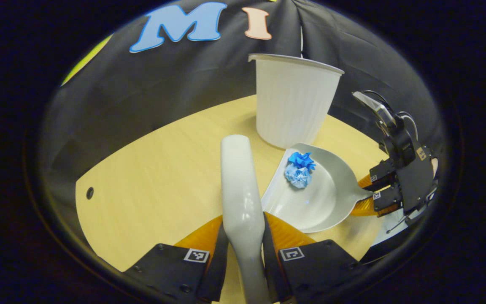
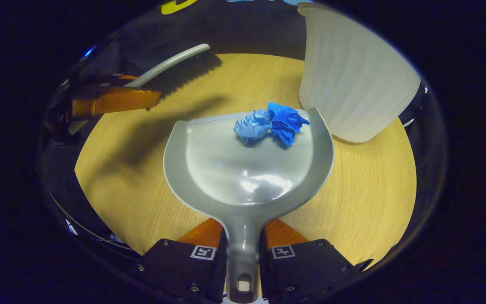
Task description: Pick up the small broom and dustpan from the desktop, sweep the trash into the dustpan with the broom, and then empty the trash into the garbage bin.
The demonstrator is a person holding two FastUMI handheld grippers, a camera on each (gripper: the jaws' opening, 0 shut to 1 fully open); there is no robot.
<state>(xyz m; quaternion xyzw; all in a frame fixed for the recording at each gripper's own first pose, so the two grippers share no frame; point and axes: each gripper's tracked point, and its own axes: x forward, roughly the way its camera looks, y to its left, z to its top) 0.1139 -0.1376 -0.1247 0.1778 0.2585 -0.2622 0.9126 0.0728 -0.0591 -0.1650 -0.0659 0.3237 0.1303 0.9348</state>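
Observation:
My left gripper (image 1: 243,236) is shut on the grey broom (image 1: 239,185), whose back runs forward over the wooden table. In the right gripper view the broom (image 2: 171,63) hangs at the far left with its dark bristles down, above the table. My right gripper (image 2: 243,240) is shut on the handle of the grey dustpan (image 2: 247,169). The dustpan (image 1: 314,198) carries two crumpled paper balls near its front lip, a light blue ball (image 2: 252,126) and a darker blue ball (image 2: 286,121). The white ribbed garbage bin (image 2: 352,80) stands just beyond the dustpan's right corner.
The round wooden table (image 1: 150,185) has a small dark hole (image 1: 90,193) near its left edge. The bin (image 1: 291,101) stands at the table's far side against the black cloth wall. My right gripper (image 1: 388,188) shows at the right of the left gripper view.

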